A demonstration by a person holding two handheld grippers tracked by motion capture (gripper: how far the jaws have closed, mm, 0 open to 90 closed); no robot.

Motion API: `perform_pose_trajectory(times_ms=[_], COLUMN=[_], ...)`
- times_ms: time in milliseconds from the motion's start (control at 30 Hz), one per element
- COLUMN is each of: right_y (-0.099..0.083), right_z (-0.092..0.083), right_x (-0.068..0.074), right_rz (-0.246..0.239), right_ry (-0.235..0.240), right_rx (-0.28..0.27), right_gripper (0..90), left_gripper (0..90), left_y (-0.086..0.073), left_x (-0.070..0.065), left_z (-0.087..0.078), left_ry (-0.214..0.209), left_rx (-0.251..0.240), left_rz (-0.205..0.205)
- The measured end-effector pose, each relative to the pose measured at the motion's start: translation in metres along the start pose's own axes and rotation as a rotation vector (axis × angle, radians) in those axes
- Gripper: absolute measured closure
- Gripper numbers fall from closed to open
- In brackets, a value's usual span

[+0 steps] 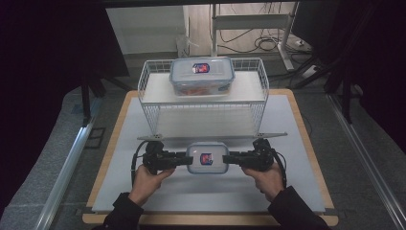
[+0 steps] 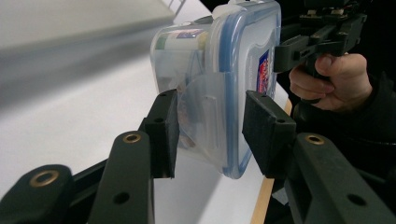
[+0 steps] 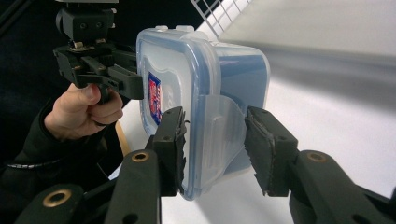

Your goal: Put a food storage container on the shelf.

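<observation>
A small clear container (image 1: 207, 158) with a blue-sealed lid and a red-and-blue label hangs between my two grippers, just in front of the wire rack. My left gripper (image 1: 187, 159) is shut on its left end and my right gripper (image 1: 226, 159) on its right end. In the left gripper view the left gripper (image 2: 212, 126) has its pads against the base and lid of the container (image 2: 219, 51), around the lock flap. In the right gripper view the right gripper (image 3: 215, 140) clamps the opposite end of the container (image 3: 187, 70) in the same way.
A white wire rack (image 1: 148, 79) stands at the back of the white mat (image 1: 143, 191), with an open space under its shelf. On its shelf sits a larger clear container (image 1: 202, 75) with a blue-sealed lid. The wooden table edge (image 1: 210, 220) runs along the front.
</observation>
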State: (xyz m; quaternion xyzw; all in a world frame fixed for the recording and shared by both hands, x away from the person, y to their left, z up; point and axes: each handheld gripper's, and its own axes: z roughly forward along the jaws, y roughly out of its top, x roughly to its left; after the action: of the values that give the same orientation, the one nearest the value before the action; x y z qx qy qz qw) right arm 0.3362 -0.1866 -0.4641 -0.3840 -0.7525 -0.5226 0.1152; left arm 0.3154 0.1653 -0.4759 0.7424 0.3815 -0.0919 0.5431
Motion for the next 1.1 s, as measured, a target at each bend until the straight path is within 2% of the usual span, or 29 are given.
perform_pose_trajectory(times_ms=[467, 833, 1100], right_y=[0.052, 0.090, 0.120], right_z=[-0.012, -0.022, -0.025], right_x=[0.018, 0.027, 0.034], right_rz=[-0.068, -0.076, -0.093], right_ry=[0.003, -0.001, 0.005], right_rx=[-0.042, -0.084, -0.106], right_gripper=[58.0, 57.7, 57.7], left_gripper=[57.2, 57.4, 57.5], left_y=[0.049, 0.086, 0.115], left_x=[-0.014, -0.021, -0.026], left_z=[-0.021, -0.031, -0.044], left_ry=[0.013, 0.021, 0.034], left_rx=[-0.050, -0.075, -0.094], left_rz=[0.048, 0.063, 0.073])
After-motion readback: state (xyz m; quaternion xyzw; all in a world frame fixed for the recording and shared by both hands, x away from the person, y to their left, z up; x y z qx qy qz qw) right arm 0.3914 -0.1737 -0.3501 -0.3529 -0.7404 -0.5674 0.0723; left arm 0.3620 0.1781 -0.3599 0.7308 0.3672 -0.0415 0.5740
